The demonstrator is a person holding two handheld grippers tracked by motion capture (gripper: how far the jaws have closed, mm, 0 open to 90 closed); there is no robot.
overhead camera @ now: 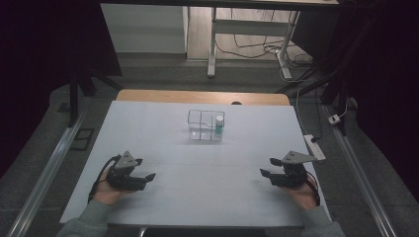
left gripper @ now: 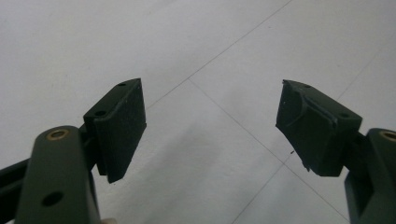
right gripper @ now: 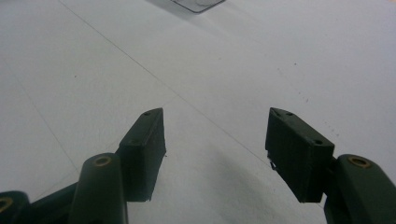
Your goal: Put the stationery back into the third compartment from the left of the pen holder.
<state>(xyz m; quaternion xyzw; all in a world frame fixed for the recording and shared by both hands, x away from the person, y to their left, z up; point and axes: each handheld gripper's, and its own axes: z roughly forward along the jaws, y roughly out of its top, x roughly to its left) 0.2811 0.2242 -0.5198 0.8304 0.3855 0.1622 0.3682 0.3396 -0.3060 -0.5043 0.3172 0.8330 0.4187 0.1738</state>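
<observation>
Both the left gripper and right gripper gape empty, well apart from the clear divided box holding a bottle.

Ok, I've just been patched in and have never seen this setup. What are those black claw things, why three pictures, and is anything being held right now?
There is no robot arm here. A person sits at the table and holds a hand-held two-jaw gripper in each hand. The high view looks down from above the person's side: the left gripper is at the near left, the right gripper at the near right. The other two pictures come from small cameras riding on the grippers, each looking along its own two black jaws at the white surface: the left gripper and the right gripper.

Near the middle of the table stands a clear divided box, with a small bottle with a white cap upright in its right-hand part.

Both grippers have their jaws apart with nothing between them, so nothing is held.
</observation>
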